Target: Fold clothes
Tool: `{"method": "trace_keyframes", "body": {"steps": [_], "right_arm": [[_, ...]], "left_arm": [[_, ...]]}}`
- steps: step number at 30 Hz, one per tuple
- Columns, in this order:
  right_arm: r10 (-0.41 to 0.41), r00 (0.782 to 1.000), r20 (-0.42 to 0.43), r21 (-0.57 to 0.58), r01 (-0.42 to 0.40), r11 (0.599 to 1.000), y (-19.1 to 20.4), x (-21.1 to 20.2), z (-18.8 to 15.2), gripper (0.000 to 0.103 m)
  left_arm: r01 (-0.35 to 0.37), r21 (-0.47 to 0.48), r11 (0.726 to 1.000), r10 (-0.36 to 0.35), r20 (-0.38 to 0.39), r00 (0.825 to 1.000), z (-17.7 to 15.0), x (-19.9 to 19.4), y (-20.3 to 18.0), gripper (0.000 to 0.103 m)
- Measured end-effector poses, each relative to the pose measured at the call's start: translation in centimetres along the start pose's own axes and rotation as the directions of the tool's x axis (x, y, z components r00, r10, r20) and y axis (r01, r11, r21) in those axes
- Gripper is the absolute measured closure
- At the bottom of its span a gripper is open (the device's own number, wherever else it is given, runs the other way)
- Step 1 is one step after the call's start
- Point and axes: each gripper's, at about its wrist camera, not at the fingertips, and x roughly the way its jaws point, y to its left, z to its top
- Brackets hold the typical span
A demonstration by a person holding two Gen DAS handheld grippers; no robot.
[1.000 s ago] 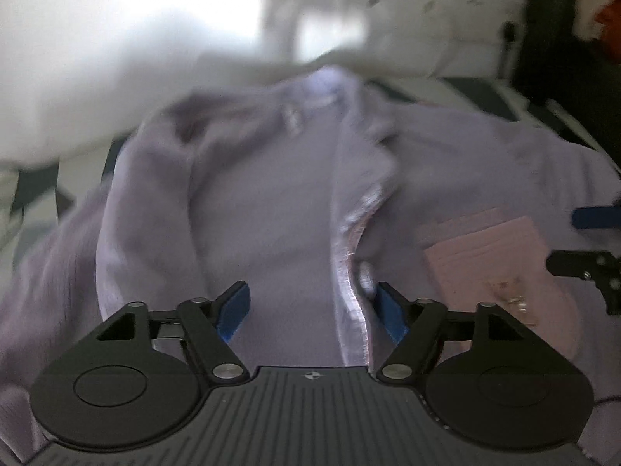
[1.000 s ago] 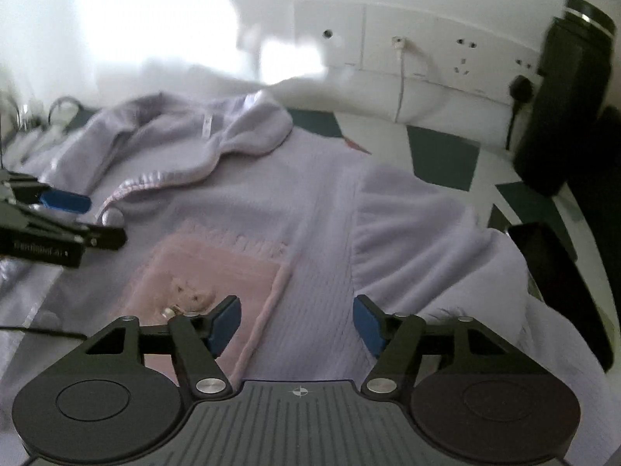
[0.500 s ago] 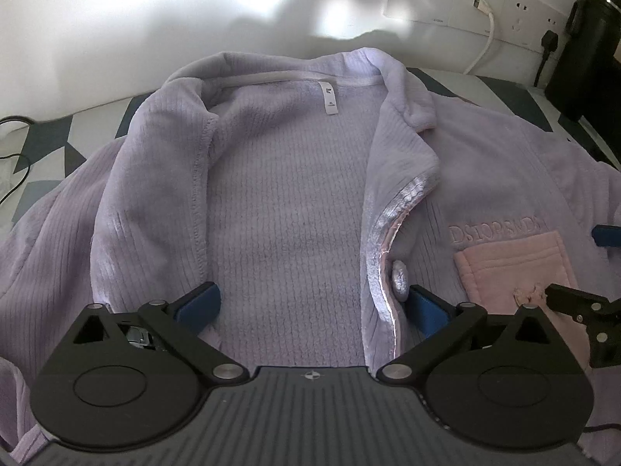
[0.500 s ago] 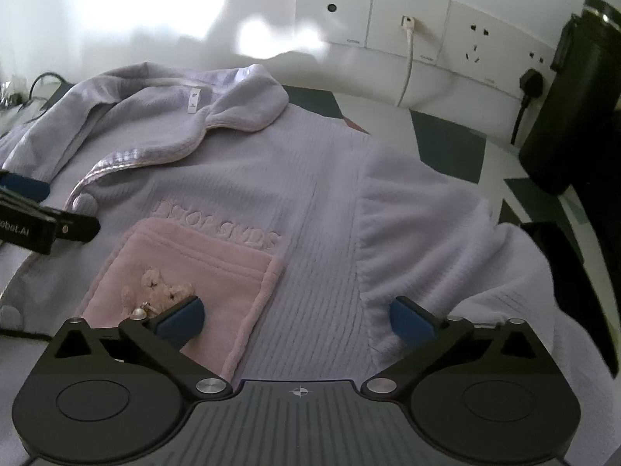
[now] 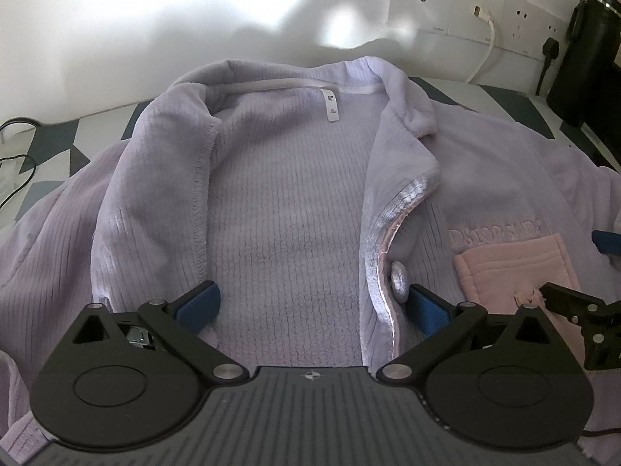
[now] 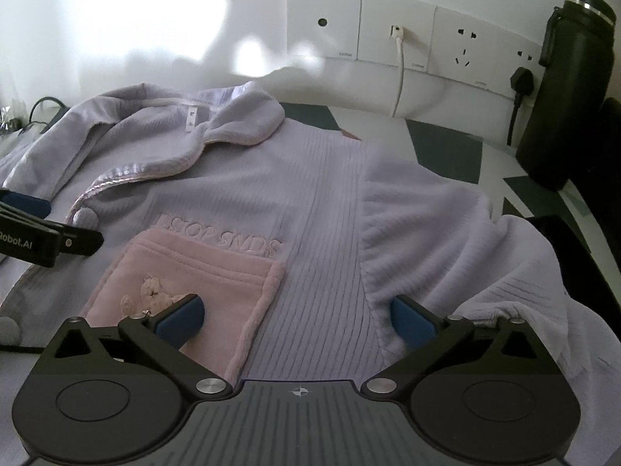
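The robe (image 5: 287, 209) lay spread open, collar far, on the tabletop (image 6: 446, 136); our left hand-held gripper (image 5: 310, 305) and right hand-held gripper (image 6: 297, 318) hovered agape, empty; we judged a front edge wanted pinching.

My table (image 6: 442, 136), white with dark teal patches, carries the lilac fleece jacket (image 6: 318, 209) spread open ahead of both my tools. A black flask (image 6: 570, 89) stands far right; black cables (image 5: 15, 163) trail far left.

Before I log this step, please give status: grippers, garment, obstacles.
Left gripper open, empty, over open front. Right gripper open, empty, at pink pocket. Lilac pyjama top flat, unfolded. Black bottle beyond the sleeve.
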Motion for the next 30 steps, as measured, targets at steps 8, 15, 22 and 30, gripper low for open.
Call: {"method": "trace_keyframes", "body": {"steps": [8, 15, 22, 30], "right_arm": [[-0.027, 0.998, -0.061, -0.017, 0.026, 1.0, 0.4, -3.2, 2.8, 0.001], [-0.081, 0.991, 0.111, 0.066, 0.074, 0.995, 0.4, -10.0, 1.7, 0.001], [-0.106, 0.988, 0.114, 0.025, 0.103, 0.994, 2.5, -13.6, -0.7, 0.001], [-0.063, 0.997, 0.044, -0.08, 0.066, 0.995, 4.5, -17.3, 3.1, 0.001]], "left_arm": [[0.036, -0.126, 0.991, -0.021, 0.12, 0.993, -1.9, -7.9, 1.6, 0.001], [-0.062, -0.137, 0.989, 0.096, 0.259, 0.961, -7.7, -15.8, 4.0, 0.001], [-0.095, -0.187, 0.978, 0.141, 0.256, 0.956, -16.2, -20.8, 7.3, 0.001], [0.038, -0.239, 0.97, 0.004, 0.173, 0.985, -19.4, -22.5, 11.9, 0.001]]}}
